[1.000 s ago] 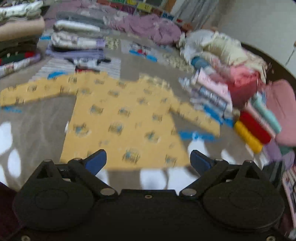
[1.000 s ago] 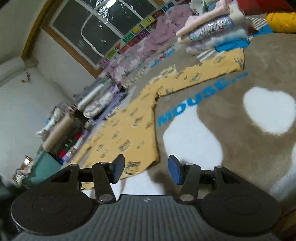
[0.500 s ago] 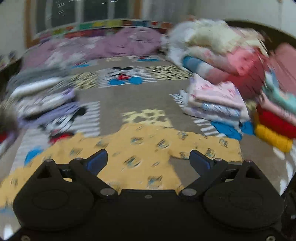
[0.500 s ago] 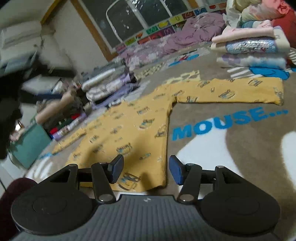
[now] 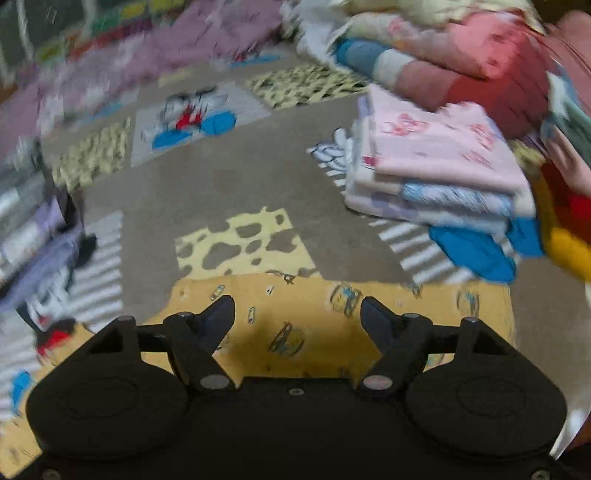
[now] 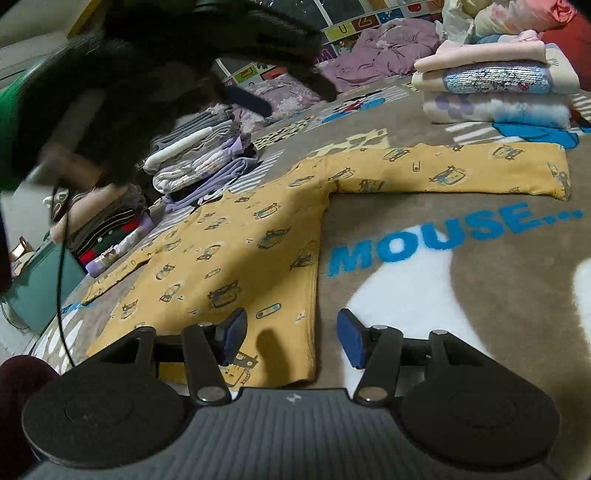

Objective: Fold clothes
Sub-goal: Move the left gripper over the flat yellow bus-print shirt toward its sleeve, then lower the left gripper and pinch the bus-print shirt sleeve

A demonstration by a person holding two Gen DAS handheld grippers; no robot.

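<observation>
Right wrist view: shirt [image 6: 240,236] lies flat, unfolded, all folds left. My right tongs [image 6: 291,336] open, empty, over hem; left tongs [image 5: 297,314] closing, empty, above sleeve [image 5: 424,306].

Ahead of my right claw I see a brown cartoon-print blanket [image 6: 461,295] lettered "MOUSE" in blue. Far beyond it stands a dark window [image 6: 332,11] with a strip of colourful letter tiles [image 6: 354,27] along its sill. Up to the left is a pale wall [image 6: 33,44].
</observation>
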